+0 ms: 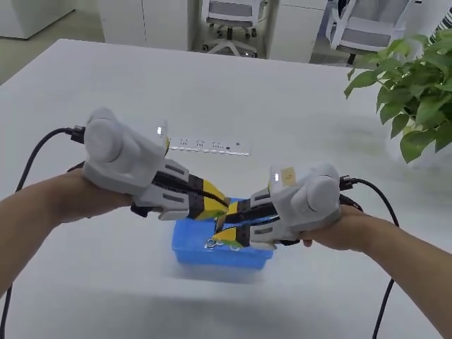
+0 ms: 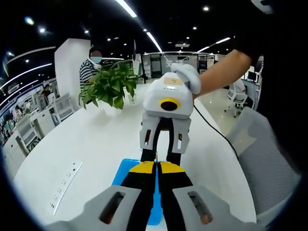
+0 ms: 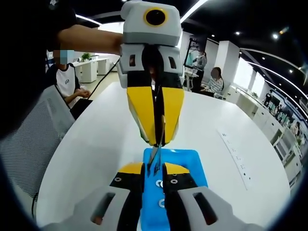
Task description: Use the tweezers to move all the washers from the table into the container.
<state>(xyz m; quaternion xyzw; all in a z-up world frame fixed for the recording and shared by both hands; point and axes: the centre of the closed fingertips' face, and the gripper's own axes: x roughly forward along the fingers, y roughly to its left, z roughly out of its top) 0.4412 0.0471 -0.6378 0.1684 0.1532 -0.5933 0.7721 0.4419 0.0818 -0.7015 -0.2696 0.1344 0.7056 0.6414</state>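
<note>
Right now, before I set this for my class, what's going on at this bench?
A person holds a gripper in each hand over a blue container on the white table. The left claw is shut on the tweezers, whose tips point toward the container. The right claw has its jaws either side of those tips; whether they press them is unclear. At least two washers lie in the container.

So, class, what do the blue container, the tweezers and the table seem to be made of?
The container: probably plastic, with a uniform bright blue, smooth surface and a slight sheen.
The tweezers: likely metal, with thin, grey, glinting blades.
The table: white, matte and smooth; laminate or painted board, unclear which.
</note>
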